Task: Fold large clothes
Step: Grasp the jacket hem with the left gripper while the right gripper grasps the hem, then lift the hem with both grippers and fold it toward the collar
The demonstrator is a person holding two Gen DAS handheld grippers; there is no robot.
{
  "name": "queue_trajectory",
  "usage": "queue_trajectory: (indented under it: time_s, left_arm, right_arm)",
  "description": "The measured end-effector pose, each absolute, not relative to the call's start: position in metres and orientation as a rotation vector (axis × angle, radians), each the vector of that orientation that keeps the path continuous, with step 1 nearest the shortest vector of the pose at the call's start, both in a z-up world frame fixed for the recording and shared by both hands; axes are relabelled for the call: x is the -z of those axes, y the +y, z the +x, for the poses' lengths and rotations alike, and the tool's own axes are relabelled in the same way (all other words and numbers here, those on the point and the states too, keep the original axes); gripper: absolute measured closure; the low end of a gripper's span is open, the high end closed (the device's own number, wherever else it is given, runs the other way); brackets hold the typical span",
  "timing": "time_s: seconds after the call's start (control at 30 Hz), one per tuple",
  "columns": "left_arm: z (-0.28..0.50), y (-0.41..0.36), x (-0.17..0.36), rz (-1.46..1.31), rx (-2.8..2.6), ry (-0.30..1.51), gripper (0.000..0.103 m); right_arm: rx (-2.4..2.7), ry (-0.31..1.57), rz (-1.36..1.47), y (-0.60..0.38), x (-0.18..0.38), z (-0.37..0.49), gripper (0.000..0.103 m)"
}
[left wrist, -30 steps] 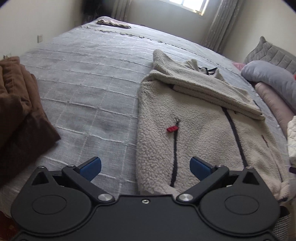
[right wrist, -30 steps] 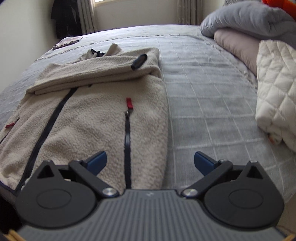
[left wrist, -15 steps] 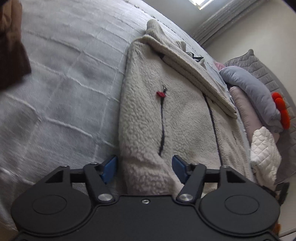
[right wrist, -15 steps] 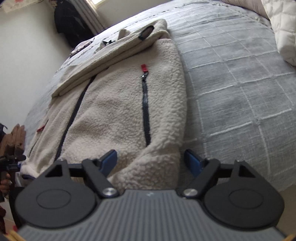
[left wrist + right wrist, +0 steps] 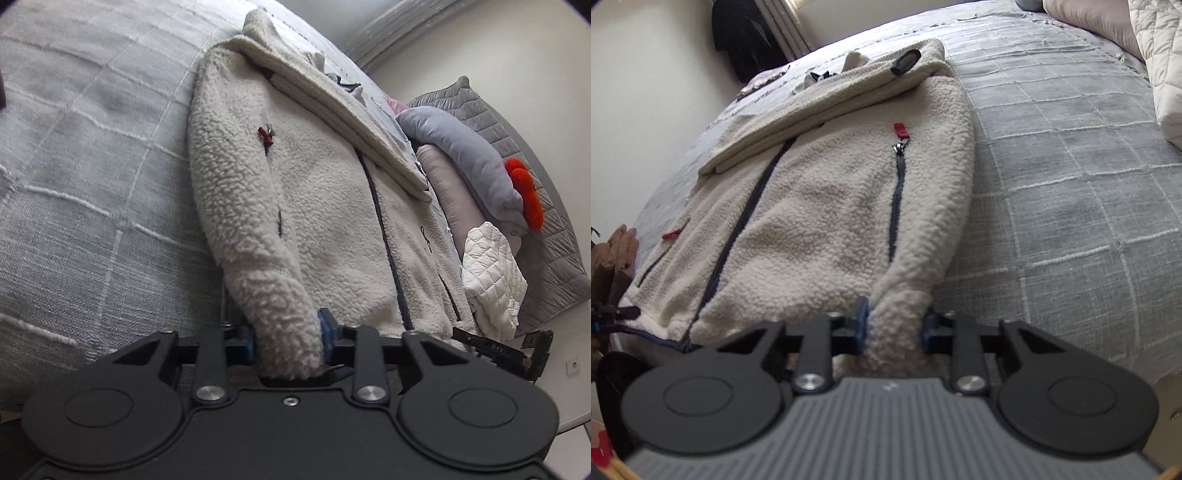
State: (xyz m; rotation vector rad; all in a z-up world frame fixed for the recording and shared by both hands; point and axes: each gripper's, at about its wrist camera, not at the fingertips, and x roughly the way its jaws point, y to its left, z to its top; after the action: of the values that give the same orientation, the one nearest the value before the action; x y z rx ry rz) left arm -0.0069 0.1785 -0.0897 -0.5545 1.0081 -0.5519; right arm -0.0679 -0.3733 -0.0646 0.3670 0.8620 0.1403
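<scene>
A cream fleece jacket [image 5: 325,206] lies front up on the grey bedspread, its sleeves folded across the chest, with dark zips and red zip pulls. It also shows in the right wrist view [image 5: 820,206]. My left gripper [image 5: 286,338] is shut on the jacket's bottom hem at its left corner. My right gripper [image 5: 895,326] is shut on the bottom hem at its right corner. Both hem corners bunch up between the blue pads.
The grey bedspread [image 5: 81,177] extends left of the jacket and also right of it [image 5: 1071,192]. Grey and pink pillows [image 5: 461,147], a red-orange plush [image 5: 524,192] and a white quilted garment [image 5: 491,269] lie at the bed's right side. Brown clothes [image 5: 617,254] sit at the left.
Both grippers moved in onto the jacket's bottom hem and closed on it, left at the left corner, right at the right corner. They were open a second ago.
</scene>
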Motion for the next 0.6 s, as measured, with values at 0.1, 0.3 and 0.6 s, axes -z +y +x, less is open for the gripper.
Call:
queue_trajectory:
  time_s: [0.1,0.3,0.6]
  left_arm:
    - [-0.009,0.174,0.078,-0.554,0.542,0.970,0.077]
    - [-0.006,0.162,0.042,-0.519,0.553,0.866,0.078]
    - [0.034,0.149,-0.014,-0.441,0.515,0.697,0.079]
  right_arm:
    - [-0.131,0.826,0.328,-0.368,0.050,-0.069,0.083]
    - [-0.129,0.726,0.259,-0.356,0.010,-0.059,0.084]
    - [-0.105,0.579,0.205,-0.348,-0.049,-0.001,0.084]
